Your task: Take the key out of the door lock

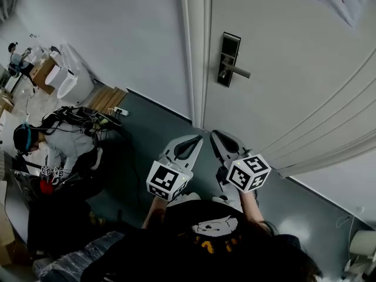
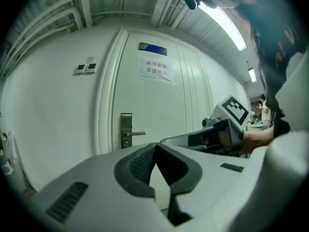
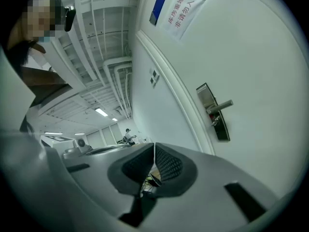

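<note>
Door lock (image 1: 228, 59) (key too small to tell) well ahead, up-right; right gripper (image 1: 214, 134) nearer than left gripper (image 1: 198, 138); both pressed together, empty.

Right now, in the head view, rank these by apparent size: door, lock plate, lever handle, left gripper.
1. door
2. left gripper: it looks larger than the lock hardware, but it is much nearer the camera, so its true size is unsure
3. lock plate
4. lever handle
</note>
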`<state>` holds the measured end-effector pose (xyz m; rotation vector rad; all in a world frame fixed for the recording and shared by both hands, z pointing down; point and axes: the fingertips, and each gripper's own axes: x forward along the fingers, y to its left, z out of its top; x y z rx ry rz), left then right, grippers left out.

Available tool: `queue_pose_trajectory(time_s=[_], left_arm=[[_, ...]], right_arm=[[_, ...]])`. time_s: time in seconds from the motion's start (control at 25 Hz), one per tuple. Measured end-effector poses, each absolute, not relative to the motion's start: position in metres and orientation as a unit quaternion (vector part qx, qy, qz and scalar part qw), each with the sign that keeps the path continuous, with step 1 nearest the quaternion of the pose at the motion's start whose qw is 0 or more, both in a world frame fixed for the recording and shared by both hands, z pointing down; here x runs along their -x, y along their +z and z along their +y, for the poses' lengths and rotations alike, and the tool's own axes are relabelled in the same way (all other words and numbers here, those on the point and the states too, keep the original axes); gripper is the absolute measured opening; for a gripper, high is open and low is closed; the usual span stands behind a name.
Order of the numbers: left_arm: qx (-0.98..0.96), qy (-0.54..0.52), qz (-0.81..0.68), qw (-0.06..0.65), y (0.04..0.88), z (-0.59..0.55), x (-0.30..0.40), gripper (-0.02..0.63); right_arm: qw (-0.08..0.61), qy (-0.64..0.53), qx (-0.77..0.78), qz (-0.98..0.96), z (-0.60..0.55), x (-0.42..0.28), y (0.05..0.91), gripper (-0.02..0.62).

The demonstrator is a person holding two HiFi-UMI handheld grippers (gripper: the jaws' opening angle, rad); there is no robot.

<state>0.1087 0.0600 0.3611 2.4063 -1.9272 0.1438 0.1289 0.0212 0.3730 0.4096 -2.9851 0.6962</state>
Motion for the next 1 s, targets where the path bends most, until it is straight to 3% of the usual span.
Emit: queue_pose_trajectory(time_s=[0.6,1.0], left_arm=[[-0.790,0.043,-0.609,0.055,0.381,0.106,-0.069,0.005],[-0.790,0.035,-0.607,0.076,0.394,0.090,-0.054,0.006]], right_arm=[[0.034,0.249,-0.154,-0.956,0.069,-0.097,0.391,0.008],[0.024,0.272,-0.183,-0.945,0.041,-0.099,0.399,0.009]])
